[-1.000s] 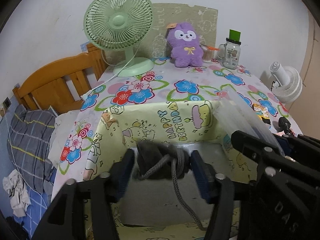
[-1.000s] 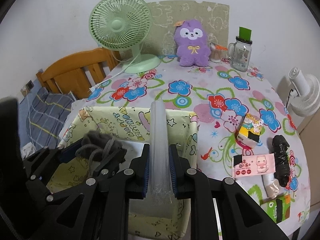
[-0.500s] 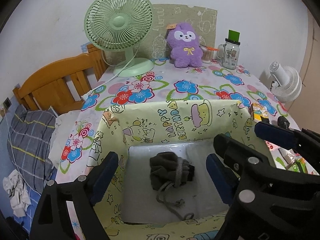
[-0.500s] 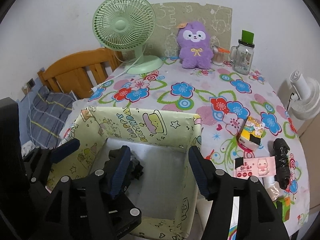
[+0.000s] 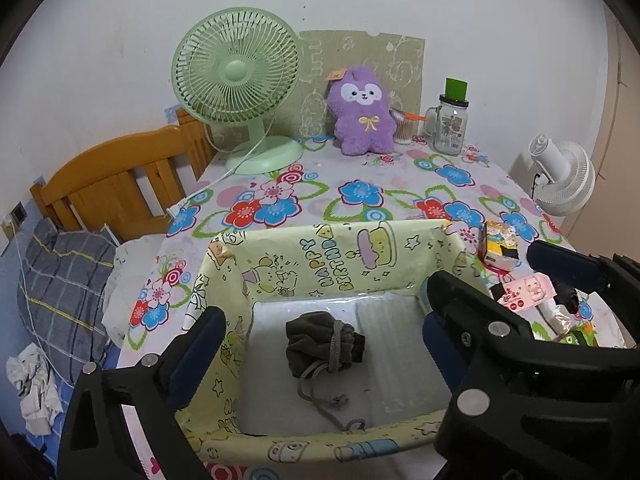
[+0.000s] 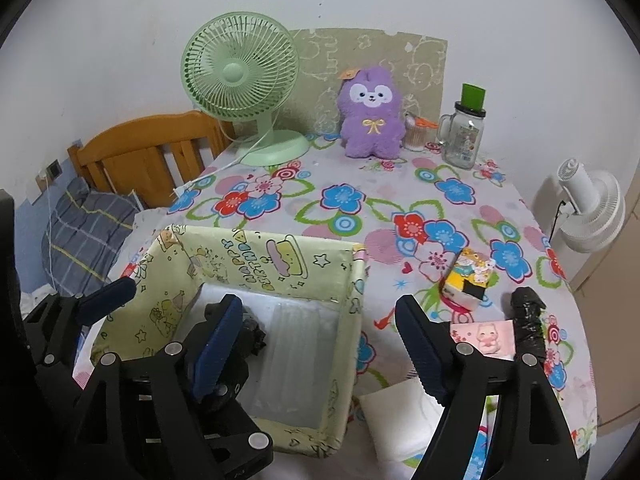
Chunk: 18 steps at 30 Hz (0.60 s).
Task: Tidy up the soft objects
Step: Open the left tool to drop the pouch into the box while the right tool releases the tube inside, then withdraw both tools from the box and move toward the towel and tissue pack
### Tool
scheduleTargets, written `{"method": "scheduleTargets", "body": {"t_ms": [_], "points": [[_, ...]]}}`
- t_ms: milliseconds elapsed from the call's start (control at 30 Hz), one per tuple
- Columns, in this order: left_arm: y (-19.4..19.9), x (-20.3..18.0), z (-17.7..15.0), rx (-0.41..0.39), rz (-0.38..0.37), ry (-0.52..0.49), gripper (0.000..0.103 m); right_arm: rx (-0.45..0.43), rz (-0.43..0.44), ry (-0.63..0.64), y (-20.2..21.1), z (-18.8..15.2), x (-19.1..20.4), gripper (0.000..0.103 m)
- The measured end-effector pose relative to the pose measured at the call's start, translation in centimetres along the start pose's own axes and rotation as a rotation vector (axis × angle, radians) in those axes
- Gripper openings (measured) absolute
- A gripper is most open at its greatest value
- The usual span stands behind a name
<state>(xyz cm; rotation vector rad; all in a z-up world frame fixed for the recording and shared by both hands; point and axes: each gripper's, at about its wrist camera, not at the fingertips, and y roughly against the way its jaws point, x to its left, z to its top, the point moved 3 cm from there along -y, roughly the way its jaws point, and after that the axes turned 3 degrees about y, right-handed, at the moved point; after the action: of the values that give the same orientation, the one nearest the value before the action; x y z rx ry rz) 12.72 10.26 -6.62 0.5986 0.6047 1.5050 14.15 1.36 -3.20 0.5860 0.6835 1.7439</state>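
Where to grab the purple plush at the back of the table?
Grip the plush across its body, just below the bow, coming from the front. It sits upright facing forward against the board. Fan and jar flank it, so side approaches look tight.

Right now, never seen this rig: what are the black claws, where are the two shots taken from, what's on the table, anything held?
No robot here: a person carries a hand-held two-finger gripper in each hand, each with a fisheye camera looking along its fingers. One picture is from the left gripper, the other from the right gripper. Both hang over a yellow box on a flowered table. Both jaws are opening, and neither holds anything. In the box lie a grey pouch and a clear bag. At the back stand a green fan, a purple plush and a jar.
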Motion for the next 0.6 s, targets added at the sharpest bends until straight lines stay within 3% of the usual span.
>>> {"method": "scheduleTargets", "body": {"t_ms": [200, 600], "points": [[0.9, -0.8, 0.1, -0.015, -0.008, -0.005, 0.102, -0.034, -0.044, 0.003, 1.4, -0.2, -0.8, 0.087], [2.6, -2.9, -0.1, -0.042, -0.017, -0.021, 0.102, -0.064, -0.066, -0.010, 3.5, -0.7, -2.8, 0.088]]}}
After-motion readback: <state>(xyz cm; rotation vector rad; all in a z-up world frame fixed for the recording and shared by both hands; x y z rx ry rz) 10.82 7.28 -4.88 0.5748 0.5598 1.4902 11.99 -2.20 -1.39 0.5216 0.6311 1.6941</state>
